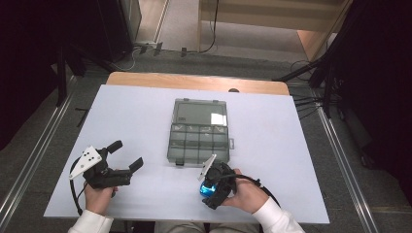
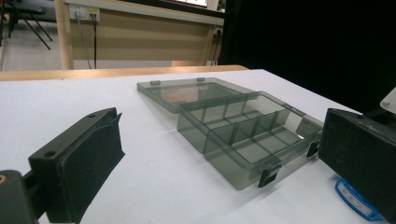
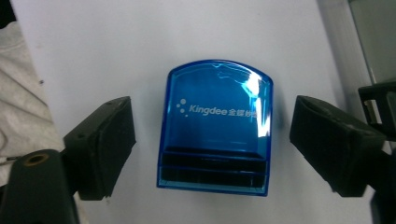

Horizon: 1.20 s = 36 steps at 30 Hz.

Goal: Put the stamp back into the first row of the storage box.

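A small clear-blue plastic case (image 3: 215,126) printed "Kingdee" lies flat on the white table (image 1: 272,145), near its front edge. My right gripper (image 3: 212,144) points down over it, open, one jaw on each side and neither touching. In the high view the blue case (image 1: 208,188) glows under the right gripper (image 1: 214,193). My left gripper (image 1: 127,154) hovers open at the front left, nothing between its jaws. The left gripper (image 2: 219,177) looks across at a smoky clear compartment box (image 2: 243,126), lid laid back open, its compartments empty.
The compartment box (image 1: 199,131) sits mid-table, lid toward the far edge, latches toward me. Light fabric (image 3: 18,93) shows at the table's front edge. The blue case (image 2: 357,198) lies just in front of the box. Beyond the table are floor cables and dark stands.
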{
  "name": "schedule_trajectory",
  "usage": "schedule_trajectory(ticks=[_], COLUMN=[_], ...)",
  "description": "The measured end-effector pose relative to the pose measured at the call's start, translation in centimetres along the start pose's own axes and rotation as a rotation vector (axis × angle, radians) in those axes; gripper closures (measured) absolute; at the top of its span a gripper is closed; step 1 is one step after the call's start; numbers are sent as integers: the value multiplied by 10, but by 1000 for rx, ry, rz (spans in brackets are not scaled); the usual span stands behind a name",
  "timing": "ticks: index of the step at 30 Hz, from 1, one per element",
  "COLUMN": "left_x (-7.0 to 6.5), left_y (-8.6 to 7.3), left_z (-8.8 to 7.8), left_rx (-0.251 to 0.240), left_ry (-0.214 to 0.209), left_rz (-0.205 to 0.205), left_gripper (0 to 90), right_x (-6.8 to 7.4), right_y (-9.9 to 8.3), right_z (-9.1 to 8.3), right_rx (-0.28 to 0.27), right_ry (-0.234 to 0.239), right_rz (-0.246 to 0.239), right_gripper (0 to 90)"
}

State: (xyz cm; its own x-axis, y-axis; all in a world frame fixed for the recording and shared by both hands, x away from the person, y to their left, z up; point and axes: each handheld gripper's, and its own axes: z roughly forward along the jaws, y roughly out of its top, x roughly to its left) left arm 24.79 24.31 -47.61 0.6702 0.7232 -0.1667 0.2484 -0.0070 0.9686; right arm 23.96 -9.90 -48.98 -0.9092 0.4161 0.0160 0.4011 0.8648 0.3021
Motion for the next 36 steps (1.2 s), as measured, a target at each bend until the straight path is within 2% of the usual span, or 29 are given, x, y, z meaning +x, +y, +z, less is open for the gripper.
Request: schedule_trajectory(ticks=[2, 4, 8, 14, 15, 17, 19, 22, 27, 36], left_x=[0, 0, 0, 0, 0, 0, 0, 0, -1, -1], left_y=[0, 0, 0, 0, 0, 0, 0, 0, 0, 0], left_z=[0, 0, 0, 0, 0, 0, 0, 1, 1, 1], left_rx=[0, 0, 0, 1, 1, 0, 0, 0, 0, -1], left_ry=[-1, -2, -4, -7, -7, -8, -8, -8, -11, -13], left_rz=[0, -1, -2, -2, -3, -4, -5, -6, -10, -13], left_gripper=[0, 0, 0, 0, 0, 0, 0, 0, 0, 0], right_x=[-1, -1, -3, -4, -4, -5, -8, -12, -22, -41], right_y=[1, 2, 2, 2, 3, 3, 4, 4, 9, 31], right_z=[1, 1, 0, 2, 1, 1, -1, -6, -22, -46], right_rx=[-1, 1, 6, 24, 34, 34, 44, 23, -6, -12], right_ry=[2, 4, -2, 16, 18, 19, 49, 112, 145, 115], right_rz=[2, 26, 31, 19, 26, 21, 12, -3, -17, -60], right_gripper=[204, 252, 344, 386, 422, 424, 427, 428, 429, 429])
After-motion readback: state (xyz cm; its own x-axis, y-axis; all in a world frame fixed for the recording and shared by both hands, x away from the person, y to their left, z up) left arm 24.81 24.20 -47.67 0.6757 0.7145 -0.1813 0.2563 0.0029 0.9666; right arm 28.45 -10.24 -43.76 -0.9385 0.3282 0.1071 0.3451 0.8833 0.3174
